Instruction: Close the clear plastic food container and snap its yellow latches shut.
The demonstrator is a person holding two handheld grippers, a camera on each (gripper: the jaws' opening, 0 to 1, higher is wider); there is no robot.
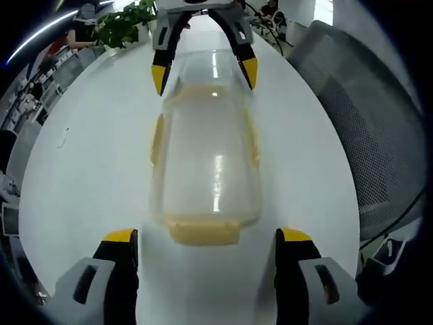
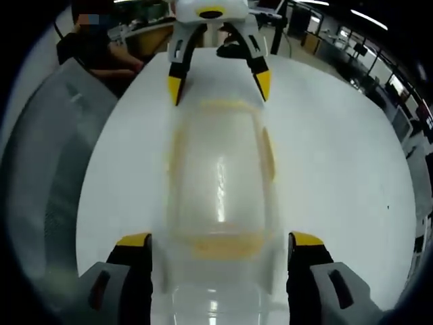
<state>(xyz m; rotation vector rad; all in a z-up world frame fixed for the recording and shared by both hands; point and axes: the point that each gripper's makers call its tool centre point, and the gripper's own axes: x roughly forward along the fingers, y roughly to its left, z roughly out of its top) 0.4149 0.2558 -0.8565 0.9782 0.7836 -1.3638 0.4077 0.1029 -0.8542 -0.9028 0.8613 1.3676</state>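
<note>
- Jaws of left gripper [image 1: 205, 237] apart, flanking near yellow latch [image 1: 203, 231]; risk of skidding box [image 1: 206, 159] on slick table [image 1: 95, 156].
- Box mid-table, lid seemingly on; seating unclear, latch may miss.
- Right gripper [image 1: 203, 71] apart at far end; uneven push could tilt box.

Nothing readable here, honestly. No labels, brand names, numbers or signs come through on anything in either the left gripper view or the right gripper view; it's all too blurry or plain.
</note>
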